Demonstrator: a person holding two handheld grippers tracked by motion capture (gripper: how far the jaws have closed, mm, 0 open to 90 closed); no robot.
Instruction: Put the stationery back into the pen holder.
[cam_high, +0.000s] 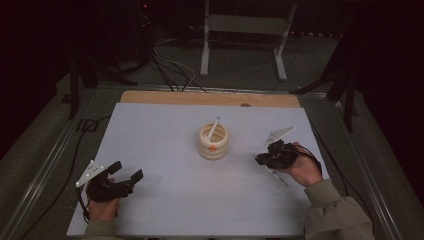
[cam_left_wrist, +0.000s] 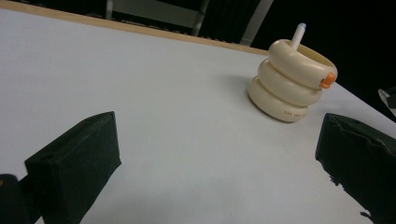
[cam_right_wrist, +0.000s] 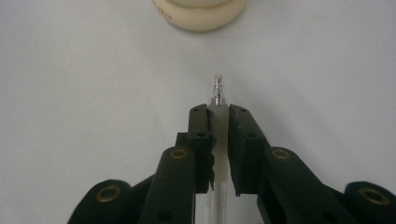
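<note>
Pen (cam_right_wrist: 217, 140): clamped in your right claw (cam_right_wrist: 218, 112), tip toward the holder (cam_high: 213, 141), just above the bench (cam_high: 165, 200). Left claw (cam_left_wrist: 215, 158): jaws wide apart, holding nothing, well left of the holder.

High view looks down; both gripper views, low and close, share the holder (cam_high: 213, 141).

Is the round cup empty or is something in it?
Not empty: a white pen sticks up out of the cup, leaning on its rim.
</note>
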